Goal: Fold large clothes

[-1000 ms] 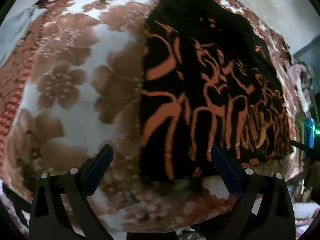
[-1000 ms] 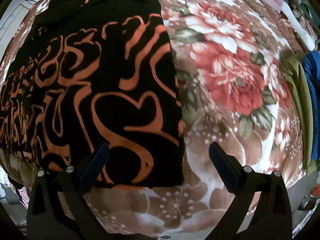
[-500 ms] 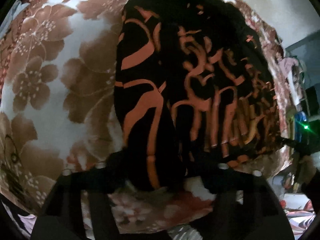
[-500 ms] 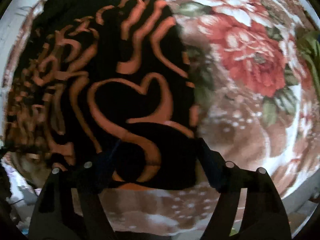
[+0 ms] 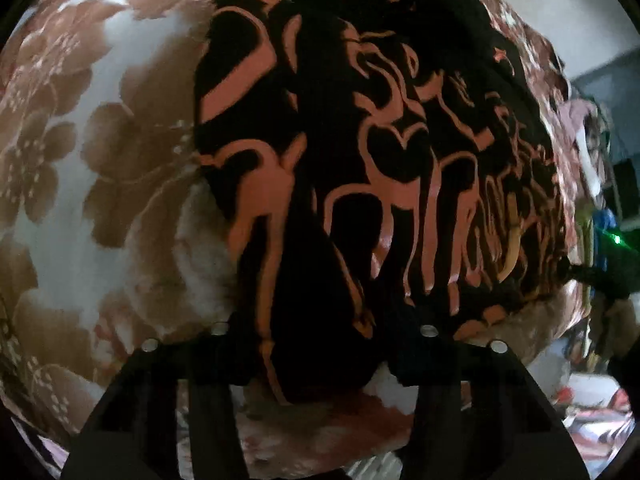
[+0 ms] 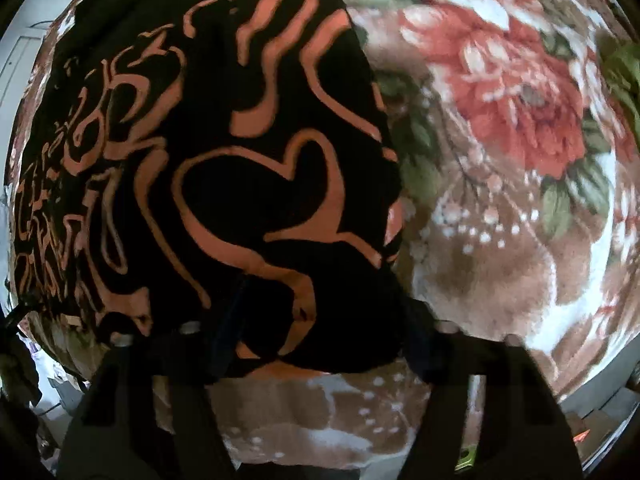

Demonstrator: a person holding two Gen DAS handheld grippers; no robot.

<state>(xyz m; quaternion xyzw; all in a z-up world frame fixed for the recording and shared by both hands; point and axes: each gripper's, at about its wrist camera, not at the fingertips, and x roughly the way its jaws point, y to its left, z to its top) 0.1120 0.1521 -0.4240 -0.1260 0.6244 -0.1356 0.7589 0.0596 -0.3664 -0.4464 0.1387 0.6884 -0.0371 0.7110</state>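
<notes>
A large black garment with orange line print [image 5: 360, 160] lies folded on a floral blanket; it also fills the left of the right wrist view [image 6: 200, 160]. My left gripper [image 5: 324, 356] is closing around the garment's near left corner, which bulges up between the fingers. My right gripper [image 6: 316, 344] is closing around the near right corner, the cloth bunched between its fingers. The fingertips of both are partly hidden by dark cloth.
The brown and white floral blanket [image 5: 100, 160] covers the bed; a red flower pattern [image 6: 520, 100] lies right of the garment. Green cloth [image 6: 624, 68] lies at the far right. Room clutter [image 5: 600, 220] shows past the bed's right edge.
Both grippers moved forward onto the garment's near edge and closed from wide open. The near corners now bunch up between the fingers.
</notes>
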